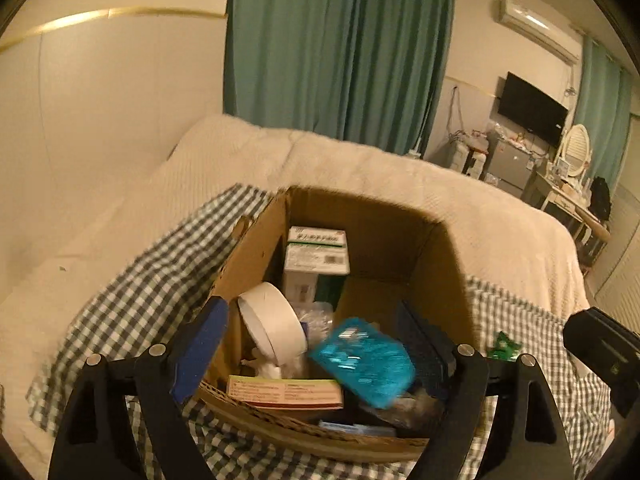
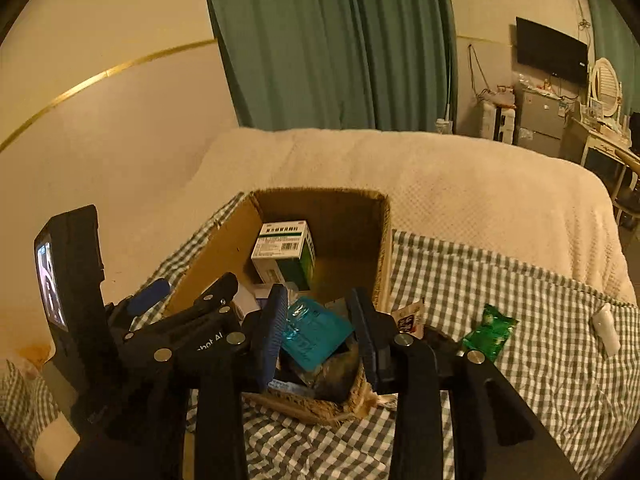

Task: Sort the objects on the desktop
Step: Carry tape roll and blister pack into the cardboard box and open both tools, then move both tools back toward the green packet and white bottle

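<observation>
Hovering over the cardboard box [image 1: 384, 232], the left gripper [image 1: 320, 340] has its fingers wide, holding nothing. A teal packet [image 2: 316, 330] lies loose between the right gripper's [image 2: 320, 320] narrower fingers.

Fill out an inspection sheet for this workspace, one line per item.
Surface: checkered cloth over a cream blanket.
Job's things: cardboard box holding medicine cartons, white tape roll, teal packet.
Clutter: green packet, small sachet and white object on the cloth.
Grippers: left claw wide open over the box; right claw open, teal packet between, not pressed.
Cables: wires on far wall.
Surroundings: green curtains, television.
</observation>
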Action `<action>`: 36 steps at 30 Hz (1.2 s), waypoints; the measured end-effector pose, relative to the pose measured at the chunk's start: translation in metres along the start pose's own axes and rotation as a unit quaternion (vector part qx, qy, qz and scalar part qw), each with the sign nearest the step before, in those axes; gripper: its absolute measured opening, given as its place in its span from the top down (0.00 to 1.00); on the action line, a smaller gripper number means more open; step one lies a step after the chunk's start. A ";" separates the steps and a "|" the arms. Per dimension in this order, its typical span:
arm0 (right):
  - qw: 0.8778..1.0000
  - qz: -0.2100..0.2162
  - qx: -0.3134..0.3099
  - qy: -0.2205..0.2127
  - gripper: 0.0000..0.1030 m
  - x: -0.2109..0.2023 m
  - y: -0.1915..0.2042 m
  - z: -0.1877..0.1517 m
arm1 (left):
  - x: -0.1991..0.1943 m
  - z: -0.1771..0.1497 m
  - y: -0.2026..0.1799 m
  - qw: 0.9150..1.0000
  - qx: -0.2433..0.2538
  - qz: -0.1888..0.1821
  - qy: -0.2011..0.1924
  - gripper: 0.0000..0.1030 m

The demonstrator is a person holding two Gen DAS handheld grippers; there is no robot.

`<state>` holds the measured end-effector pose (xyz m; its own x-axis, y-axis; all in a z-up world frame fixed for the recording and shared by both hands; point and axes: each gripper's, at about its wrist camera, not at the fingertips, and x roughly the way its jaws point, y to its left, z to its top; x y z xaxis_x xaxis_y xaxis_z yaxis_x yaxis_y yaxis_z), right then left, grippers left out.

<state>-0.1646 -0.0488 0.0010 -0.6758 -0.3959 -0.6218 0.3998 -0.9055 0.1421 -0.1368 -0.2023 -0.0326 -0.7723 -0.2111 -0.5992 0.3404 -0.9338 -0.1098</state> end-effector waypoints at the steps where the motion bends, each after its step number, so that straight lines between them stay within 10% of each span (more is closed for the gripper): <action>1: 1.000 -0.006 -0.002 -0.009 0.68 -0.012 -0.002 -0.001 | -0.011 0.002 -0.007 1.000 0.006 -0.005 -0.007 0.15; 17: 0.985 -0.135 0.032 -0.104 0.66 -0.189 -0.078 -0.026 | -0.130 -0.007 -0.132 0.989 0.088 -0.104 -0.061 0.06; 36: 0.976 -0.177 0.108 -0.073 0.61 -0.170 -0.181 -0.088 | -0.050 -0.078 -0.205 0.981 0.135 -0.136 0.031 0.06</action>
<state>-0.0673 0.1955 0.0128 -0.8354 -0.0561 -0.5468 -0.0035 -0.9942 0.1073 -0.1262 0.0225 -0.0420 -0.7783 0.0666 -0.6243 -0.0342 -0.9974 -0.0637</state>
